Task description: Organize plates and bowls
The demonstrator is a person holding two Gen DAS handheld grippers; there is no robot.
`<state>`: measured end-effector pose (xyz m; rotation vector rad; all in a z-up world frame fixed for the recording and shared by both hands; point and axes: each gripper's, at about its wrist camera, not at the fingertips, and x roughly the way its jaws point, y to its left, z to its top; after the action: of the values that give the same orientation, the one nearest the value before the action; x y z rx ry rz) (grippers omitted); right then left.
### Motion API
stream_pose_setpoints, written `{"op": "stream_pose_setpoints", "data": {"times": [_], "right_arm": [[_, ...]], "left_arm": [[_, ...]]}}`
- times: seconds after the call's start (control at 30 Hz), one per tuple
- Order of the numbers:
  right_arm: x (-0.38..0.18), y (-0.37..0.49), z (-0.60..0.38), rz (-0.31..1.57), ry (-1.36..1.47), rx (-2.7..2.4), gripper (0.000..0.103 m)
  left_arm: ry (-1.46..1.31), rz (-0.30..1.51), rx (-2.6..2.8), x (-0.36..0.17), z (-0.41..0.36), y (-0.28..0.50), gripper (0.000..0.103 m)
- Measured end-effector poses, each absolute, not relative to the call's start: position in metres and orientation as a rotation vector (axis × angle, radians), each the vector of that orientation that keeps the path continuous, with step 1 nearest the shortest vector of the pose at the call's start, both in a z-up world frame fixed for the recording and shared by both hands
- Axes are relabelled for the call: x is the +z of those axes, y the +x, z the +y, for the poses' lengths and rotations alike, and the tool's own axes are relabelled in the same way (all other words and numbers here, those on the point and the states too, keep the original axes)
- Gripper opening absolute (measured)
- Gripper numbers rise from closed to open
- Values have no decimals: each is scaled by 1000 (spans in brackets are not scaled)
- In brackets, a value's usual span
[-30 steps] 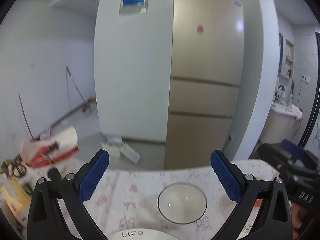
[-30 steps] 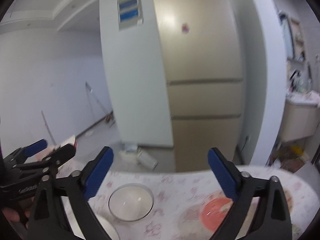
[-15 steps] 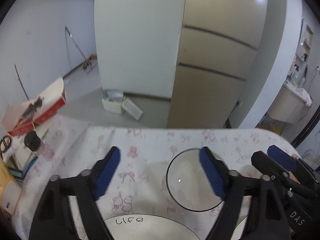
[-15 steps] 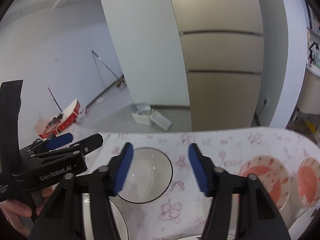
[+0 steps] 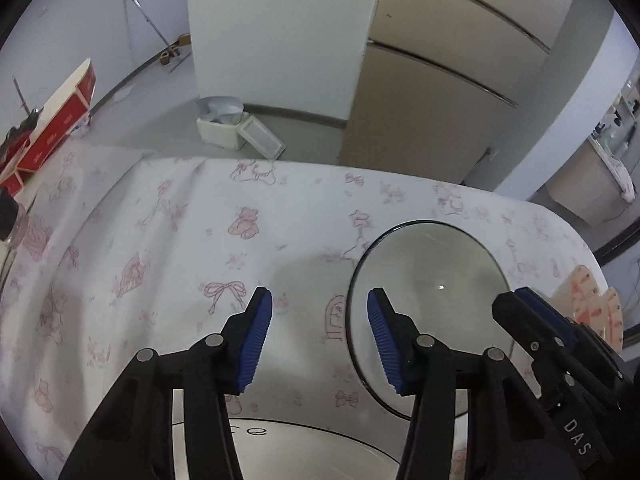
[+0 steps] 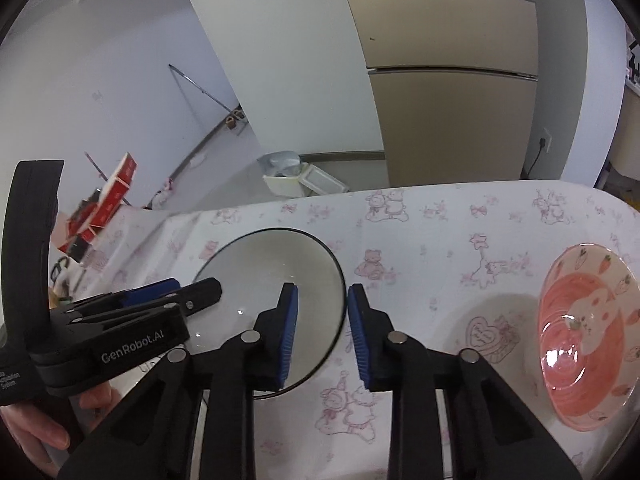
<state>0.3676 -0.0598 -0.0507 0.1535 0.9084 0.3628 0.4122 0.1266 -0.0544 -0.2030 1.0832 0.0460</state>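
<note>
Now left gripper (image 5: pixel 320 336) and right gripper (image 6: pixel 322 332) jaws just closing, partly open, nothing between. Clear glass bowl (image 6: pixel 276 296) mid-table, toward far edge: rigid, slick, breakable; pinch rim.

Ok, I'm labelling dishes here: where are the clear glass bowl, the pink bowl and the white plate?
clear glass bowl (image 6: pixel 276 276), right wrist view, its inner base.
pink bowl (image 6: pixel 580 332), right wrist view, its patterned inside.
white plate (image 5: pixel 320 454), left wrist view, its face near the lettering.
</note>
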Motion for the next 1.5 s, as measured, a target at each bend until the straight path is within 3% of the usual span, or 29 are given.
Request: {"op": "stream_pose_setpoints", "data": {"times": [0.13,0.17,0.3,0.47,0.57,0.83,1.5], "right_arm": [[-59,372,-61,949,166,363,23],[-62,373,-61,960,167,362,23],[-74,377,-61,996,178,362,18],[-76,379,-62,999,192,373,18],[-84,382,-62,1037,237,402,25],[-79,376,-56,1043,175,310,15],[3,342,-74,864,208,313,12]], "left_arm": [[-256,1104,-25,-63,127,415,45],[-253,1110,-30,-65,125,416,35],[-252,1156,-50,-77,117,418,18],[-245,1159,-54,-82,110,418,18],[-251,1156,-63,-81,109,419,18],[-201,1105,-61,-65,103,410,14],[-116,852,-54,30,82,363,14]]}}
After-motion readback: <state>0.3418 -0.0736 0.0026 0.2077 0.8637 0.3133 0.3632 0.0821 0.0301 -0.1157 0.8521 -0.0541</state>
